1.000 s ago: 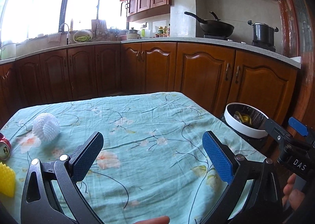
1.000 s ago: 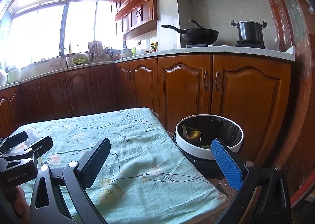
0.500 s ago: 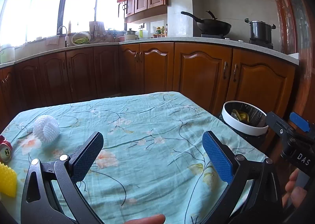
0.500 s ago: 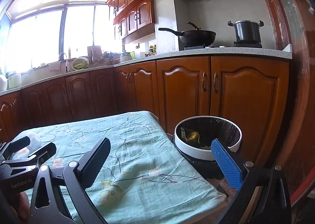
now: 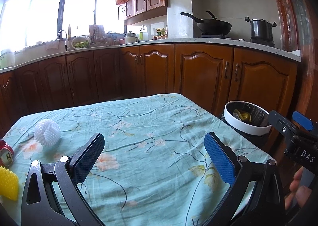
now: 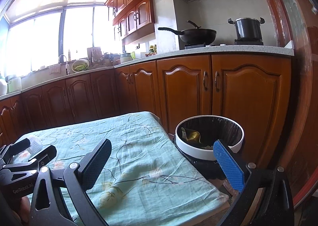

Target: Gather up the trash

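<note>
The left tool hangs wide open and empty above the floral-clothed surface. Left of it on the cloth lie a white foam net, a crushed red can and a yellow spiky piece. To its right, beside the surface, stands a white-rimmed bin, with the right tool just past it.

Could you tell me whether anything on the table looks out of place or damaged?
Three loose items sit at the table's left end: a white foam net sleeve, a crushed red can lying on its side, and a yellow spiky piece at the edge. They look like litter. The tablecloth is wrinkled; nothing is spilled.
</note>
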A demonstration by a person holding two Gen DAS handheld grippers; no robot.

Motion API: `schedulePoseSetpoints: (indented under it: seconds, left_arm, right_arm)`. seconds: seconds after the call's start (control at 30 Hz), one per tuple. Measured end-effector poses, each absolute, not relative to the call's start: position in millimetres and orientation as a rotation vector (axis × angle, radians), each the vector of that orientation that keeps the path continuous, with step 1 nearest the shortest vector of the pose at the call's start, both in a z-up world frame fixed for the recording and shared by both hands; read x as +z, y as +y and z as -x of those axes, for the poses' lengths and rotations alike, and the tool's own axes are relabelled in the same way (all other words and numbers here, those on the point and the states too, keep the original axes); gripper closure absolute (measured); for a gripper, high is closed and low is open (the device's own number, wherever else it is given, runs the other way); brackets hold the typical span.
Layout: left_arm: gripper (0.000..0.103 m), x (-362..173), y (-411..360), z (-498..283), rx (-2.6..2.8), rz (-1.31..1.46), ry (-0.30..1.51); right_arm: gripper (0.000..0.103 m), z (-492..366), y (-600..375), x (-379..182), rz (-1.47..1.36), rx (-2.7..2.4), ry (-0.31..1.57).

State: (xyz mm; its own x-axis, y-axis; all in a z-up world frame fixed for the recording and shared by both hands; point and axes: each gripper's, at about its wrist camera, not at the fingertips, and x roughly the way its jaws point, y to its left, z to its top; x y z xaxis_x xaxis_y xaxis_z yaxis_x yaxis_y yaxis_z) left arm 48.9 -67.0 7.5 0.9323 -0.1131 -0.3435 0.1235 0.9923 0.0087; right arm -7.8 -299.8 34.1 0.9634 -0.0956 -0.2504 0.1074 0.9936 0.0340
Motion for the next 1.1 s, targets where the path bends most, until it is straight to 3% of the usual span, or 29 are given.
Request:
schedulePoseSetpoints:
  seconds: [1.1]
  left_arm:
    - [0.000,8.1,-61.0,-56.3,-0.095,-0.027,0.369]
  right_arm:
    - [0.000,6.5,-296.6,36.5,-0.061,-0.051,0.257]
